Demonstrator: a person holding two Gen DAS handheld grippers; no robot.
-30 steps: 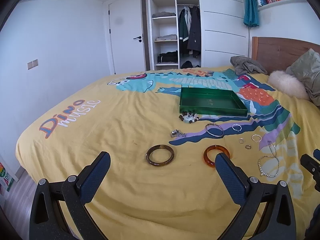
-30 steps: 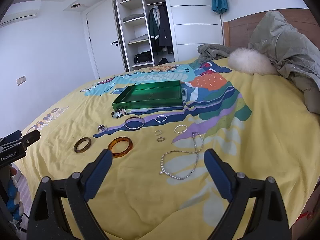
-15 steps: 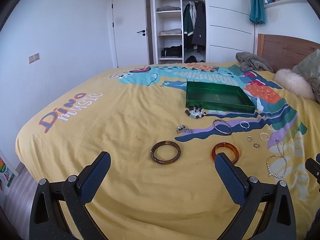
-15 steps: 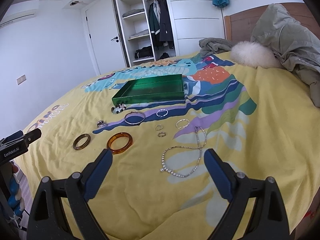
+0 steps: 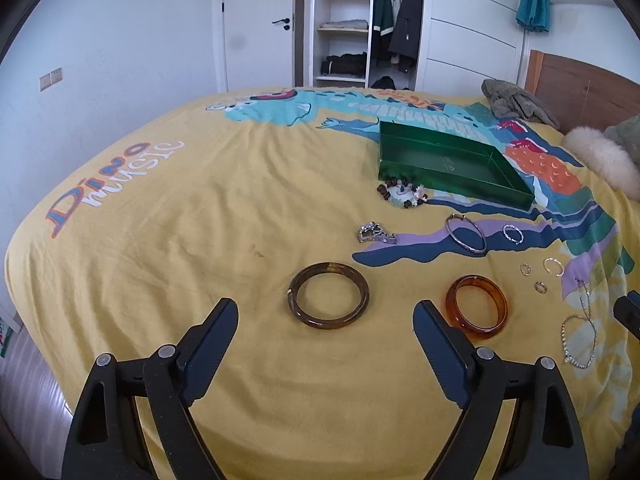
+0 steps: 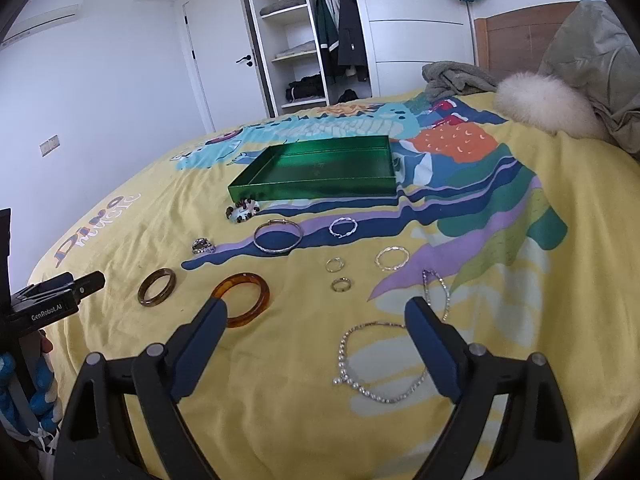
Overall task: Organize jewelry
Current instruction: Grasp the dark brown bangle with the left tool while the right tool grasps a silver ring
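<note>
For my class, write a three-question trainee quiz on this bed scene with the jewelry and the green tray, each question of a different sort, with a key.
1. True or false: the green tray already holds the dark brown bangle.
2. Multiple choice: what lies on the bedspread between the right claw fingers in the right wrist view? A) the pearl-style necklace B) the beaded bracelet C) the silver bangle
3. Fill in: the left claw is ____ and holds nothing.

Key: 1 false, it lies on the bedspread near the amber bangle; 2 A; 3 open.
</note>
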